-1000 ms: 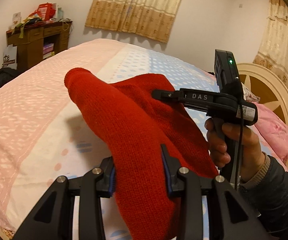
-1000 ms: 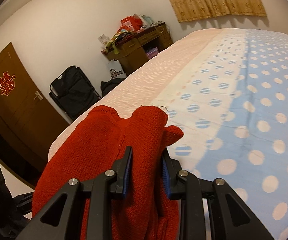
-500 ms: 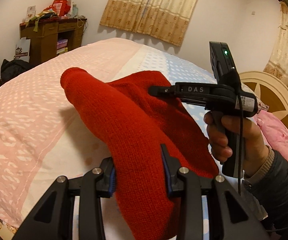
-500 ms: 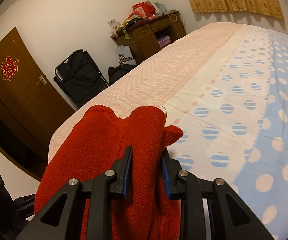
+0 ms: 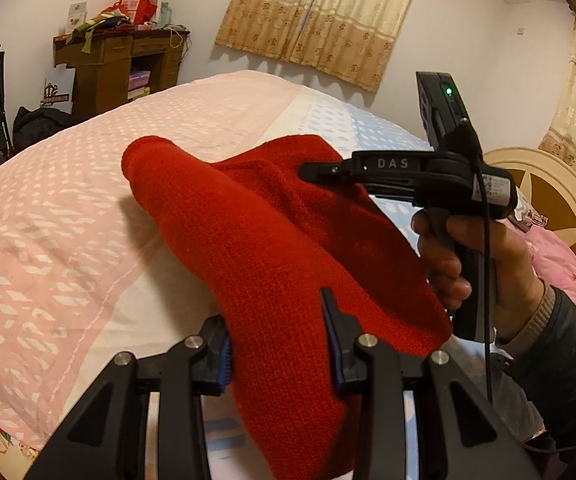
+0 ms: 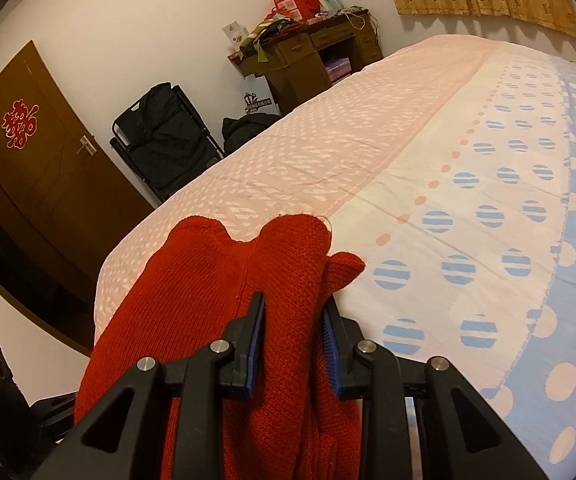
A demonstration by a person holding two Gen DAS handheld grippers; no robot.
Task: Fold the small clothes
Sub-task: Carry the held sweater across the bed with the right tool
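A red knitted garment (image 5: 255, 248) hangs bunched above the bed, held between both grippers. My left gripper (image 5: 277, 336) is shut on a thick fold of it at the near end. In the left wrist view the right gripper (image 5: 308, 168), held by a hand (image 5: 484, 264), bites the garment's far edge. From the right wrist view, my right gripper (image 6: 294, 320) is shut on a gathered fold of the red garment (image 6: 223, 280), whose top corners poke up past the fingertips. The rest of the cloth drapes down to the left.
The bed (image 6: 468, 184) has a cover that is pink on the left, white with striped dots in the middle and blue with dots on the right. A wooden desk (image 5: 115, 68) piled with things, a black folding chair (image 6: 163, 140), a brown door (image 6: 27, 160), a headboard (image 5: 544, 184) and a pink pillow (image 5: 564, 264) surround it.
Both grippers have moved together with the garment across the bed and slightly lower; the desk and door have slid right in the views. The grips are unchanged.
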